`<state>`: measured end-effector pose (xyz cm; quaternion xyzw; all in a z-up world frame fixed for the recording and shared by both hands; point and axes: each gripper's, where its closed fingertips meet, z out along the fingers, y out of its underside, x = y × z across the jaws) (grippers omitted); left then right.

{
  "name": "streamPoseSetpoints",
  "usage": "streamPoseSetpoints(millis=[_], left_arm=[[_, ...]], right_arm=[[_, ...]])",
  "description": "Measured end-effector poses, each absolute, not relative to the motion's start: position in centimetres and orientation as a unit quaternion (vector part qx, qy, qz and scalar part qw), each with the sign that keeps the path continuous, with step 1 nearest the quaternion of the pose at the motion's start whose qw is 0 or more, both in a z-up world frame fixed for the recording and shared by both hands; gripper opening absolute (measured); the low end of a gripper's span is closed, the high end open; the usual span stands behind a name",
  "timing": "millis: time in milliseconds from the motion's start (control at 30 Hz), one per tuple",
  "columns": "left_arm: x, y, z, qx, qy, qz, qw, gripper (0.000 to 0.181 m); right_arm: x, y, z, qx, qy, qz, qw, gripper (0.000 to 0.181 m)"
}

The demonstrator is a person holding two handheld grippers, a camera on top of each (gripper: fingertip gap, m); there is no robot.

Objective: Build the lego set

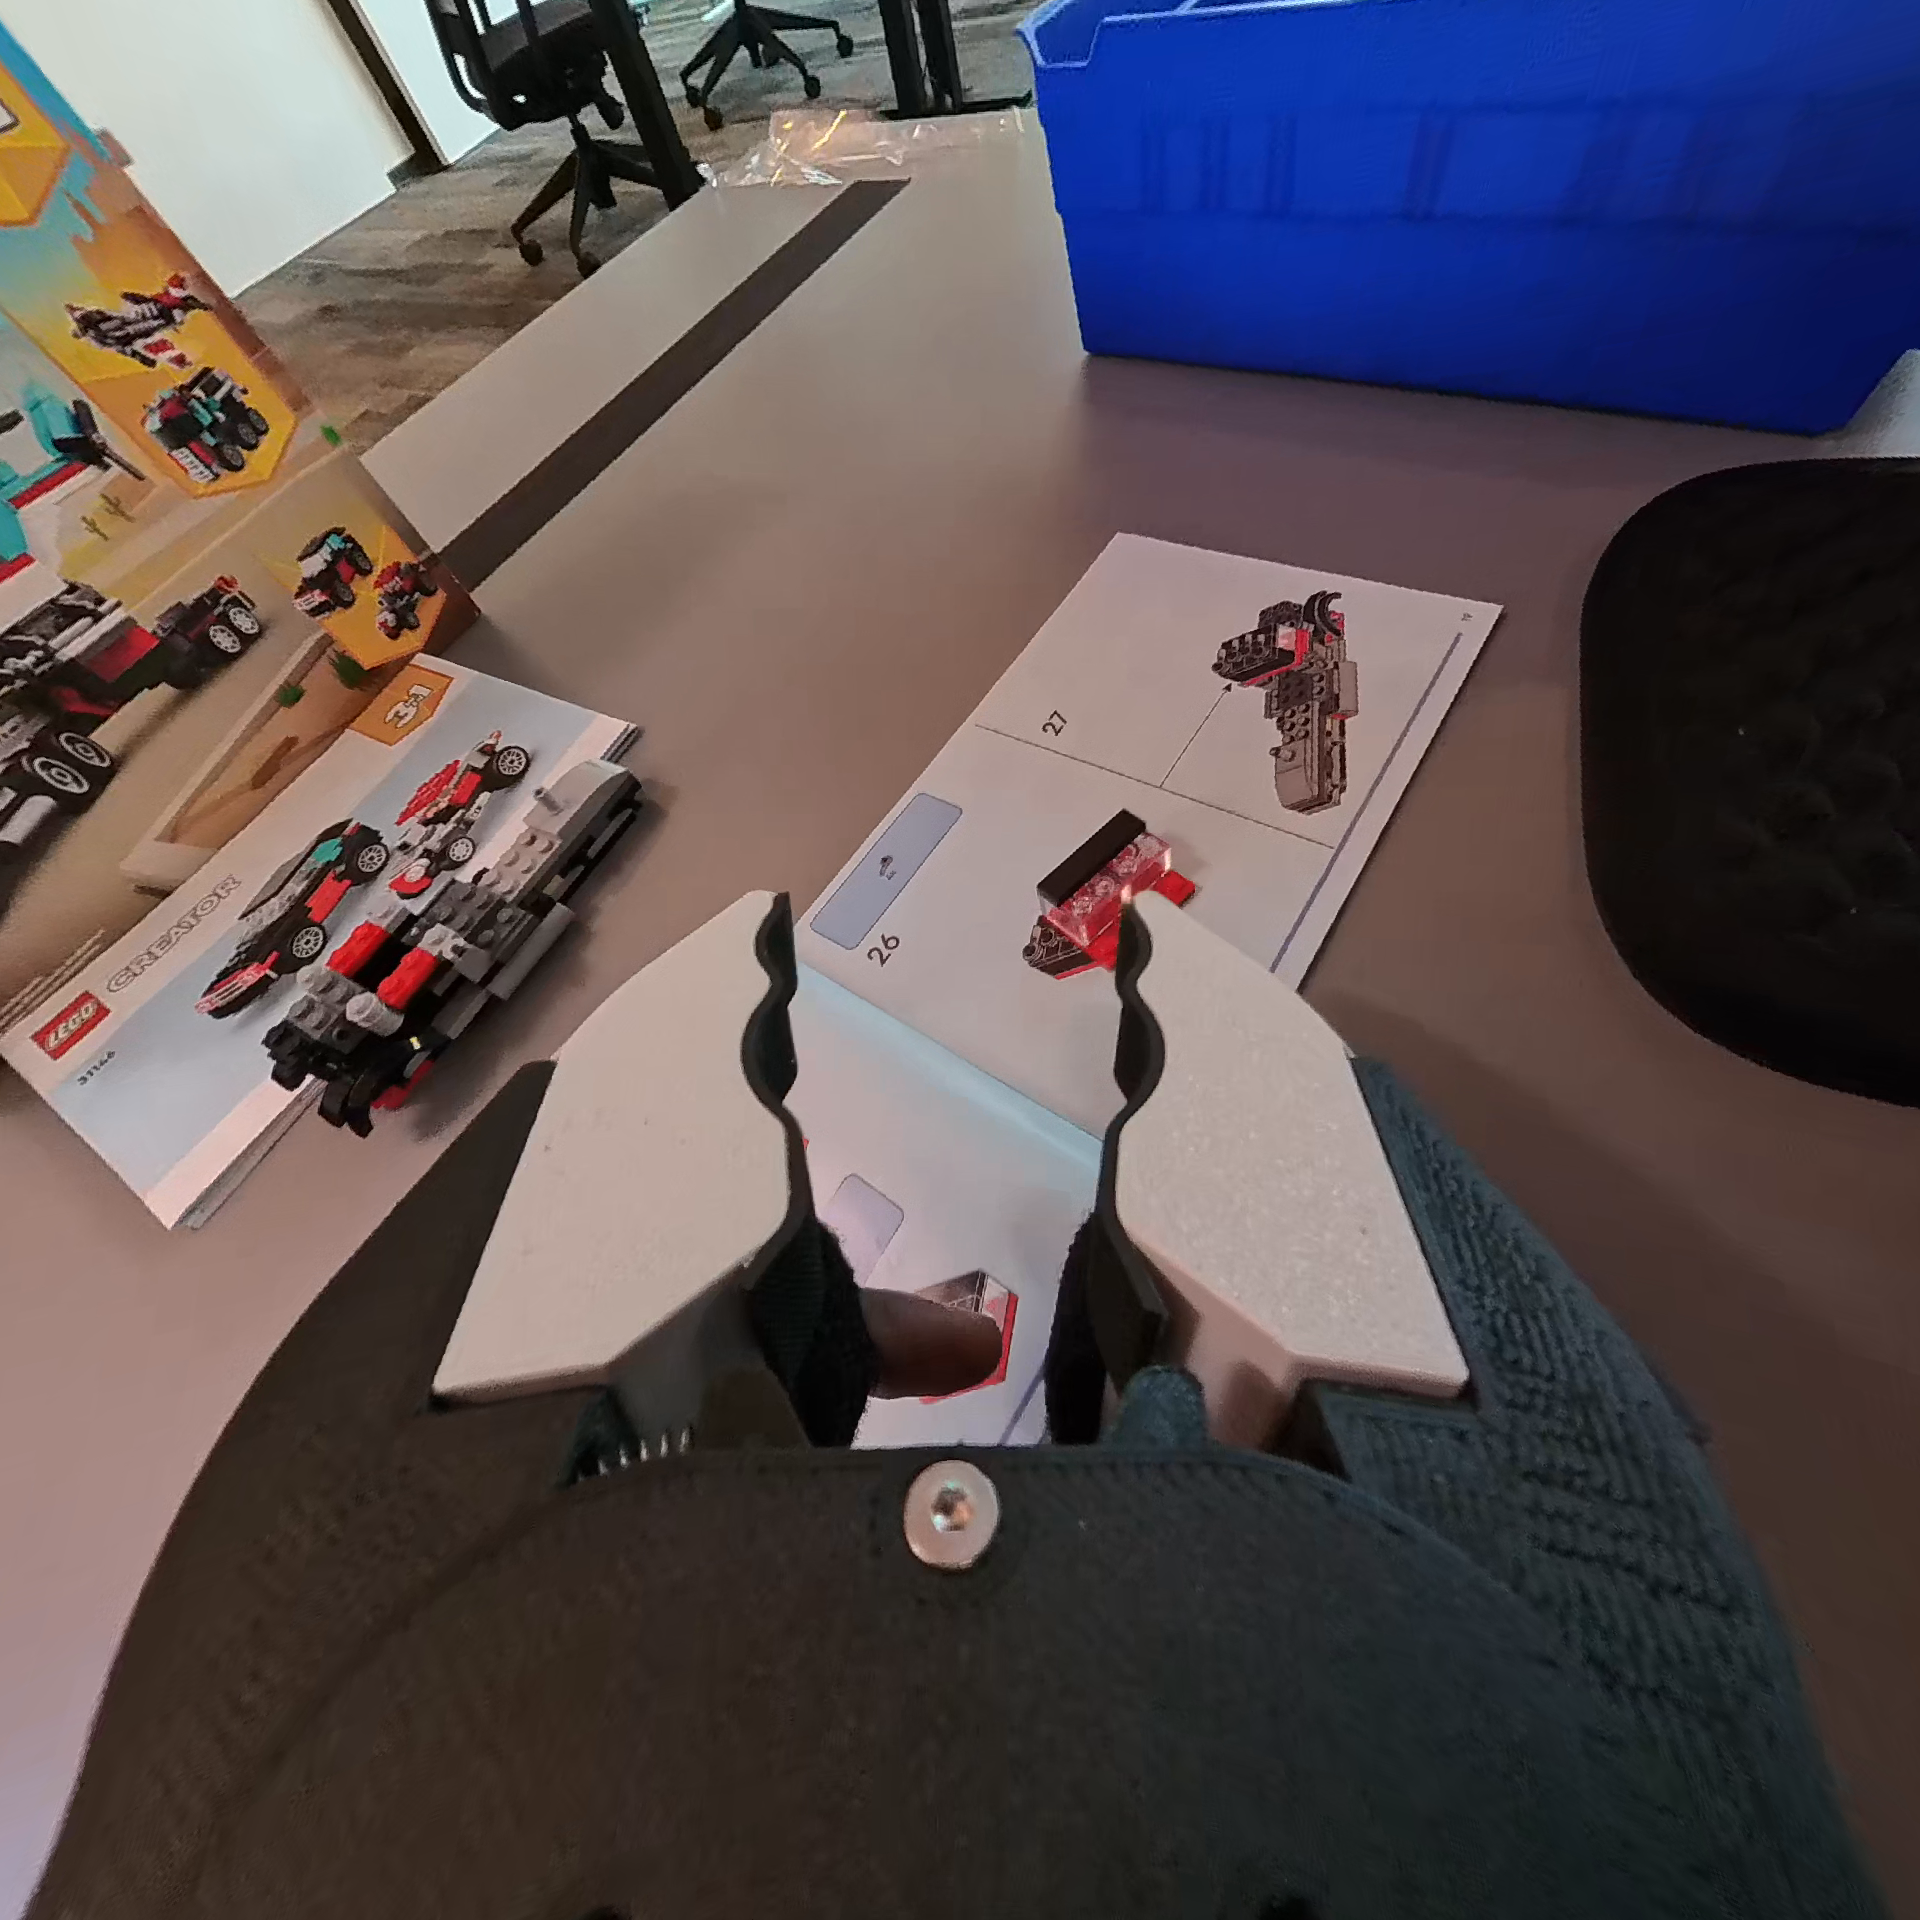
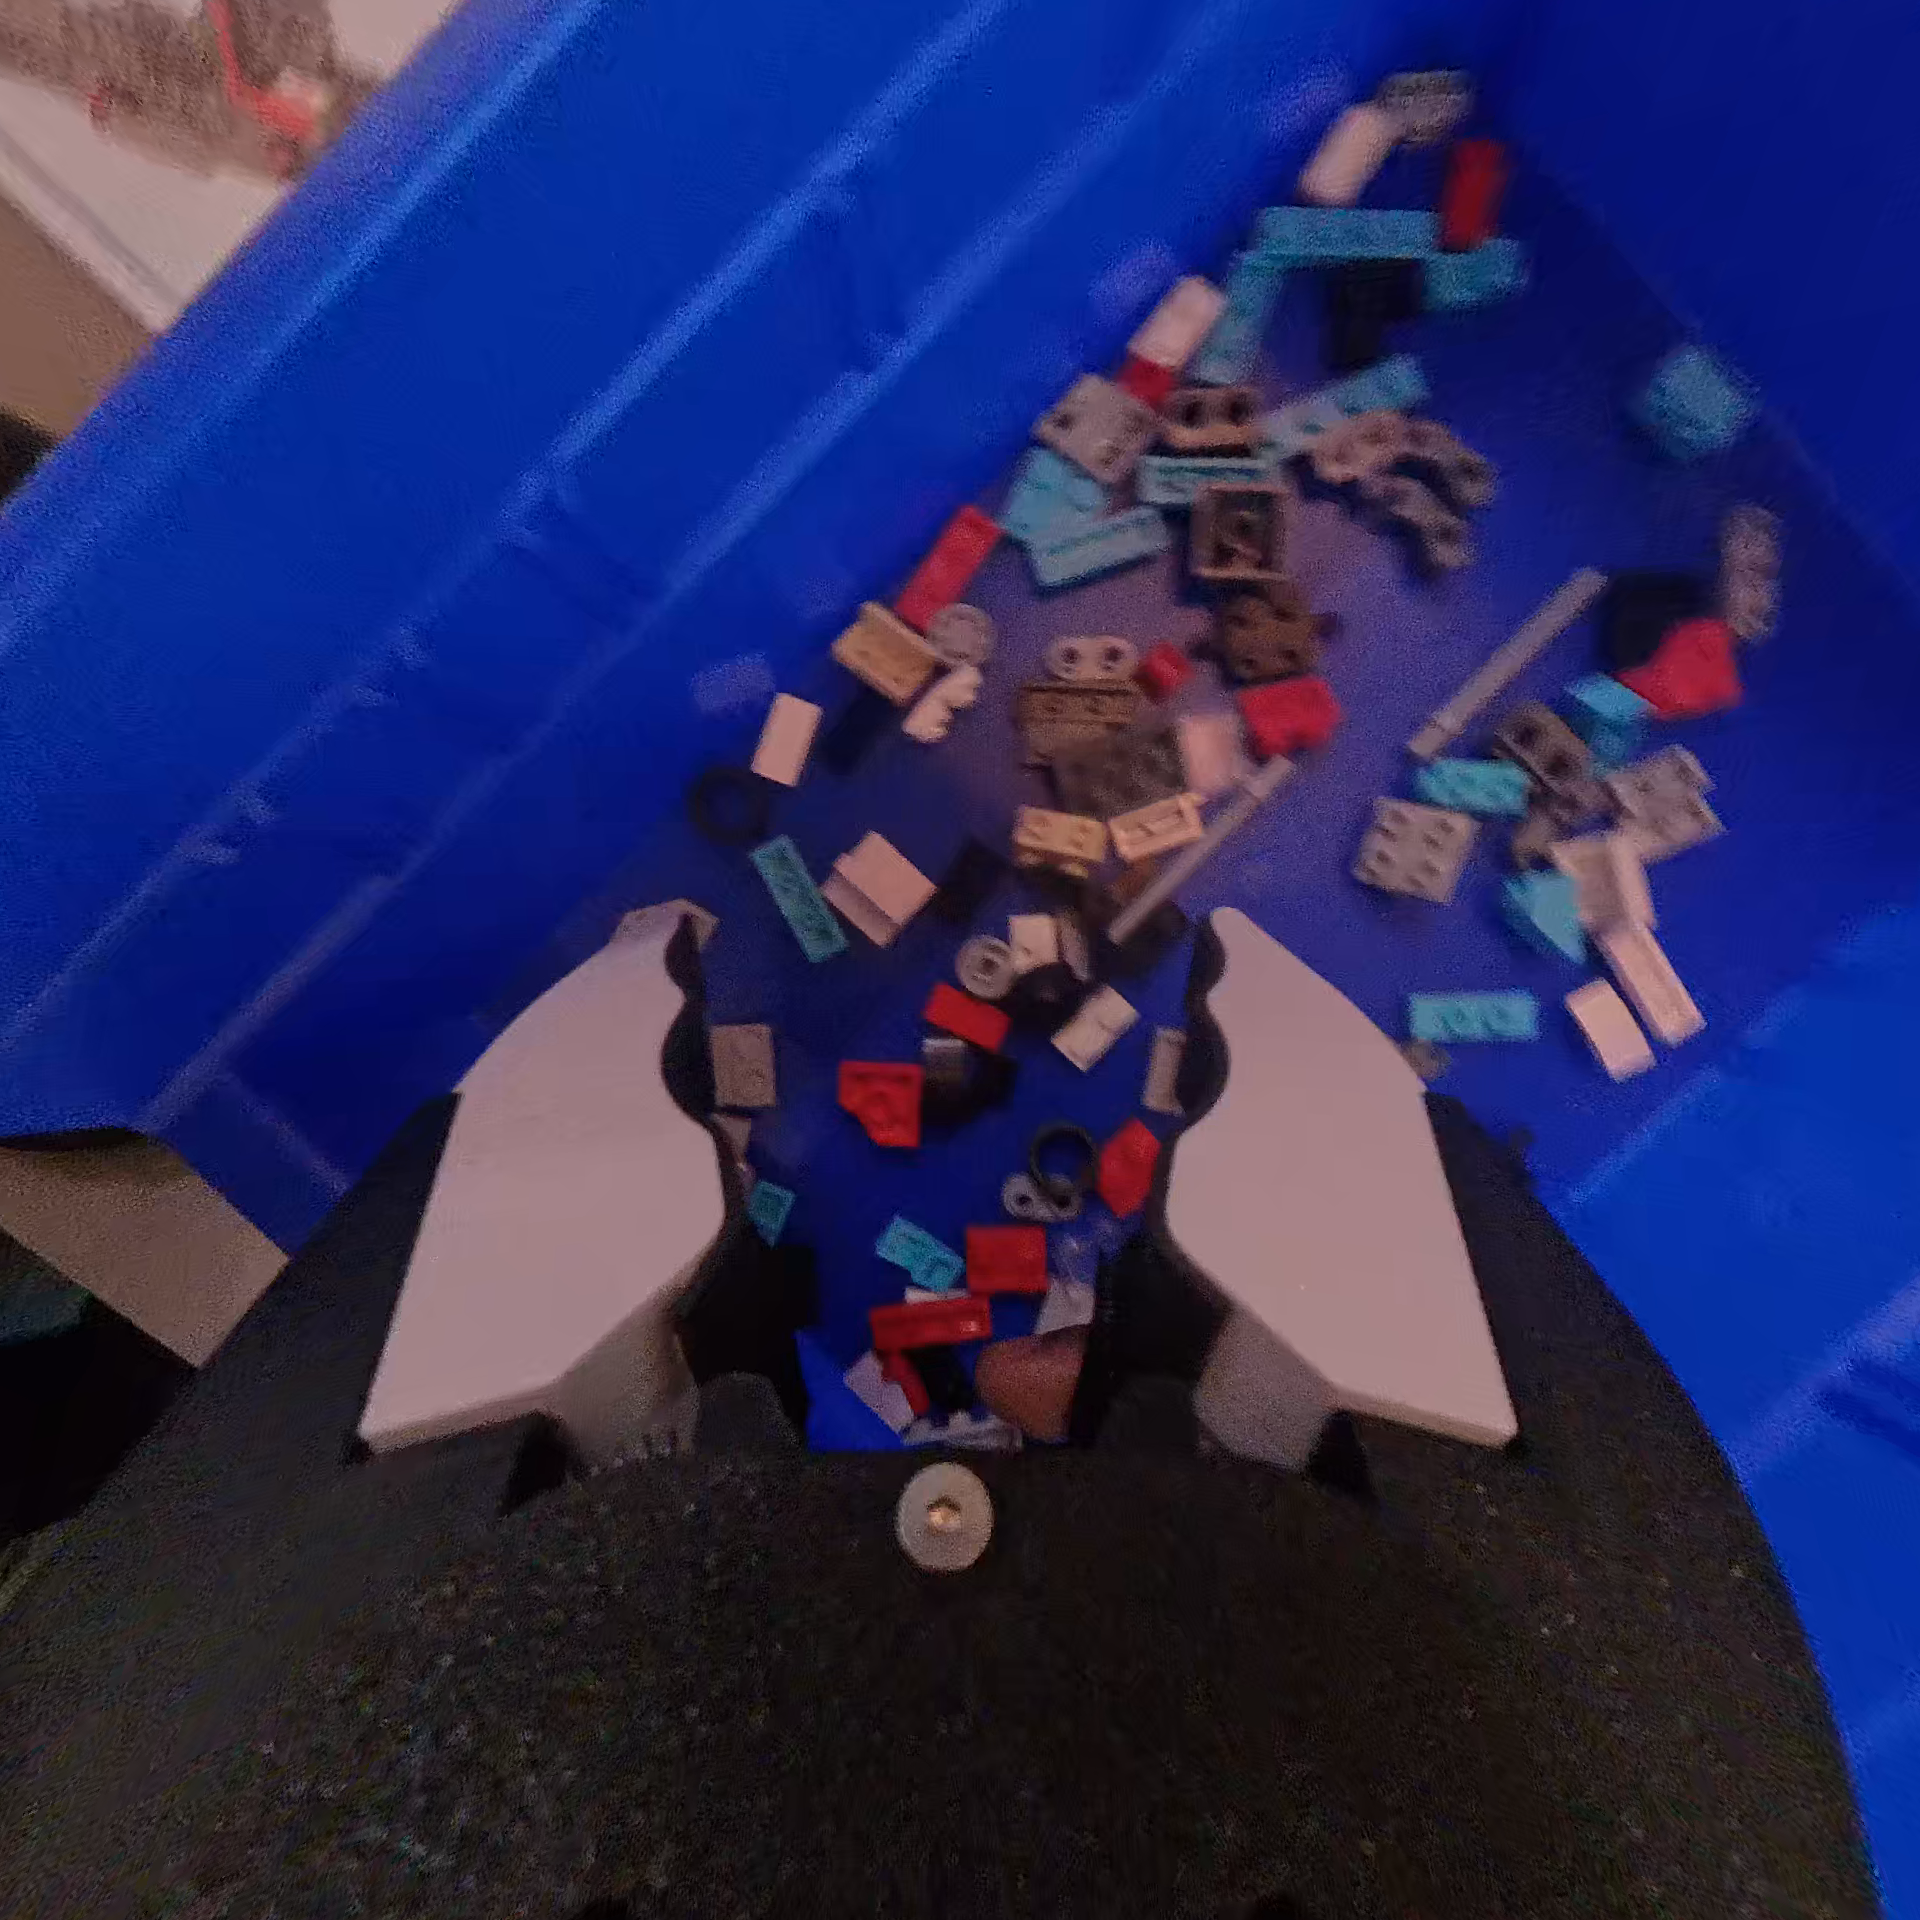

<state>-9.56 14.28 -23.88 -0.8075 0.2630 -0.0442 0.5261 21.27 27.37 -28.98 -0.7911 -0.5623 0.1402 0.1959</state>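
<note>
My left gripper (image 1: 954, 909) is open and empty, held above an open instruction booklet (image 1: 1195, 769) on the grey table. A small red, clear and black brick assembly (image 1: 1107, 894) sits on the booklet just beyond the right fingertip. A partly built grey, black and red vehicle (image 1: 447, 945) lies on a closed booklet (image 1: 260, 966) at the left. My right gripper (image 2: 951, 935) is open and empty, inside the blue bin (image 2: 468, 468) over several loose red, teal, grey, tan and white bricks (image 2: 1143, 727). That view is blurred.
The set's box (image 1: 125, 499) stands at the far left. The blue bin (image 1: 1455, 197) stands at the back right of the table. A black pad (image 1: 1766, 769) lies at the right edge. Office chairs (image 1: 582, 125) stand beyond the table.
</note>
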Motion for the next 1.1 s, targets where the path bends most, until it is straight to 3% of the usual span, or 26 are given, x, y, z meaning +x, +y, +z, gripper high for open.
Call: streamPoseSetpoints(millis=[100, 167, 267, 567, 700, 833, 900, 1000, 1100], left_arm=[[-9.1, 14.5, -23.9, -0.807, 0.272, -0.045, 0.523, 0.06], [-9.1, 14.4, -23.9, -0.808, 0.277, -0.044, 0.519, 0.06], [-9.4, 14.4, -24.0, -0.81, 0.276, -0.043, 0.516, 0.06], [-8.7, 14.8, -24.0, -0.807, 0.287, -0.045, 0.514, 0.06], [-8.8, 14.7, -23.8, -0.807, 0.286, -0.04, 0.515, 0.06], [-8.8, 14.5, -23.2, -0.803, 0.285, -0.035, 0.523, 0.059], [-8.9, 14.3, -22.9, -0.8, 0.285, -0.031, 0.527, 0.059], [-9.2, 13.8, -22.3, -0.795, 0.28, -0.026, 0.537, 0.059], [-9.5, 13.3, -22.1, -0.791, 0.273, -0.027, 0.547, 0.059]], right_arm=[[20.0, 26.8, -30.6, -0.778, -0.597, 0.11, 0.159, 0.104], [20.4, 27.3, -30.4, -0.785, -0.586, 0.109, 0.168, 0.095], [23.8, 29.1, -29.7, -0.82, -0.535, 0.064, 0.19, 0.049], [23.3, 25.7, -24.4, -0.775, -0.535, 0.201, 0.268, 0.023], [23.5, 26.5, -21.6, -0.769, -0.501, 0.204, 0.341, 0.022], [24.6, 27.8, -18.7, -0.774, -0.44, 0.186, 0.416, 0.061], [24.7, 27.5, -17.1, -0.762, -0.416, 0.199, 0.454, 0.073], [23.9, 24.5, -16.8, -0.76, -0.427, 0.234, 0.43, 0.072], [24.1, 22.3, -18.3, -0.775, -0.487, 0.163, 0.368, 0.055]])
